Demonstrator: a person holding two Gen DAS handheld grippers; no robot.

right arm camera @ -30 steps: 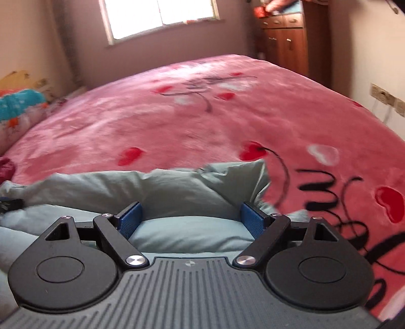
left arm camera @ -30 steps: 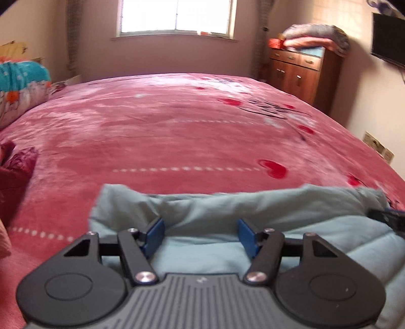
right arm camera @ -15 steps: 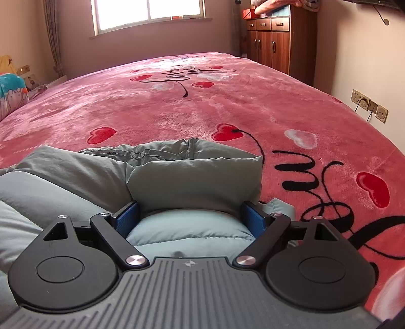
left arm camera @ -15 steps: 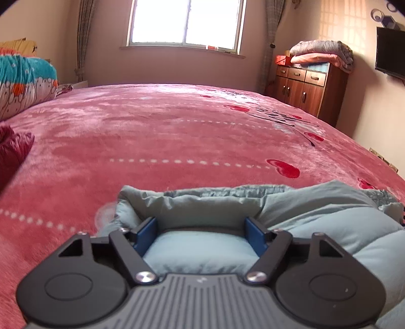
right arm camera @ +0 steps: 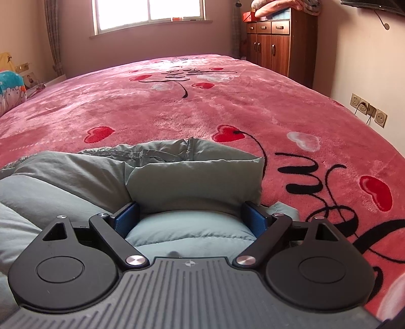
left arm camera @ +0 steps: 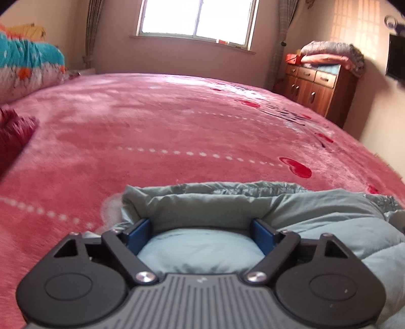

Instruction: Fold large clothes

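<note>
With the left tool (left arm camera: pixel 201 234) opening and the right tool (right arm camera: pixel 189 219) spread wide over the padded jacket (left arm camera: pixel 316 215) on the bed (left arm camera: pixel 177 126), the puffy fold is judged liable to spring back.

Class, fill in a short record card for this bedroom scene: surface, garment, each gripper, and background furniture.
surface: pink blanket with red hearts, covering the bed
garment: pale blue-grey padded jacket, lying at the near edge, its end folded over
left gripper: jaws opening, jacket fabric between the blue pads
right gripper: jaws wide apart, jacket fabric between them
furniture: wooden cabinet with folded blankets on top
window: bright, far wall
</note>
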